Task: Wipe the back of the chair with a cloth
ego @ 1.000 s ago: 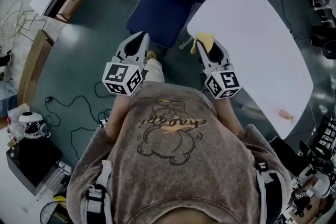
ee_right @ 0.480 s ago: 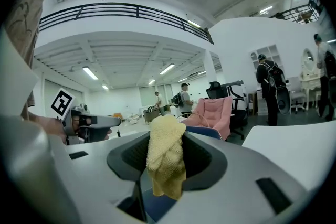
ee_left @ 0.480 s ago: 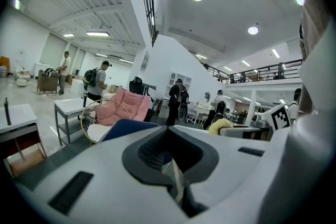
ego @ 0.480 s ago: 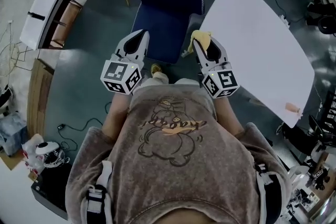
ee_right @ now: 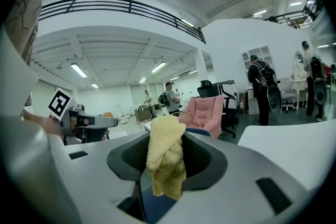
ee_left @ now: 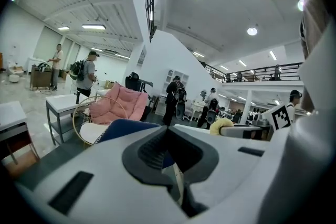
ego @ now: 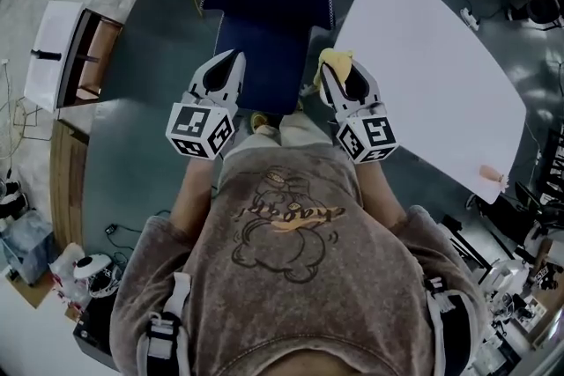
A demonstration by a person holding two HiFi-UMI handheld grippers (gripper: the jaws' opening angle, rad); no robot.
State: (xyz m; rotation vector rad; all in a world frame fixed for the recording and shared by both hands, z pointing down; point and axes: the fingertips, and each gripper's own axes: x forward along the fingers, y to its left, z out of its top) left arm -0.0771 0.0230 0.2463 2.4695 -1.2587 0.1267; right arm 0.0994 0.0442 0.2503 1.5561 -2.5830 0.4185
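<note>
Two grippers sit mid-frame in the head view, the left gripper (ego: pixel 231 59) and the right gripper (ego: pixel 330 70), both at the lower edge of the navy chair (ego: pixel 269 4), whose back is at upper centre. White table (ego: pixel 423 57) is on the right. Yellow cloth (ego: pixel 337 60) pokes out at the right tips. Left gripper view: jaws together, nothing between them. Right gripper view: jaws clamped on the cloth, which droops at frame centre.

A big open-plan lab or office hall: railed mezzanine (ee_right: pixel 121 8) at upper left, white table (ego: pixel 423 57), pink lounge chair (ee_right: pixel 205 110), backpack-wearing people (ee_right: pixel 261 81) standing about.
</note>
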